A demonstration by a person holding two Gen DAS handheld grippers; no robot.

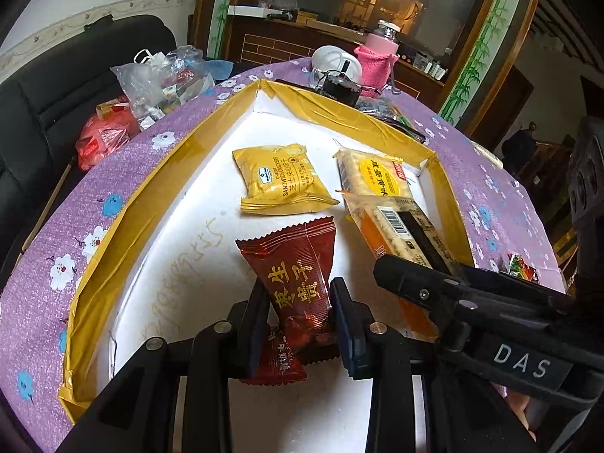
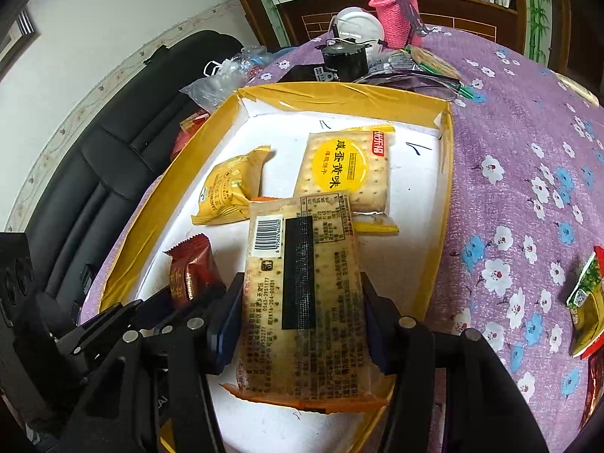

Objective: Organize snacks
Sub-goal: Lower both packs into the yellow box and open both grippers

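A: Left tongs [image 1: 300,319] pinching the red date packet [image 1: 292,264] by its near half, over the white floor of the yellow-walled tray [image 1: 124,204]. Looks like the placing step.

B: Right tongs [image 2: 298,324] clamped on the cracker pack [image 2: 302,294], barcode side up, hanging over the tray's near-right part. Also a placement, by the look of it.

A: Best done one at a time. Right frame crossing close to the left one, so no crowding.

B: Worth lowering the cracker pack flat just near of the yellow-label cracker pack [image 2: 347,166], edges parallel, not overlapping its near seam. Currently covering that seam in the right view; overlap or just height, cannot tell.

A: Red packet suited to the bare patch near of the yellow sandwich-cracker packet [image 1: 281,179], left of the crackers. Lower until the far end touches, then spread the tongs.

B: Second red wrapper [image 1: 277,362] under the left tongs, partly hidden. Mind not to land on it.

A: More snacks on the purple counter [image 2: 528,151] at the right edge, the green-and-red packets [image 2: 585,294]. Presumably next.
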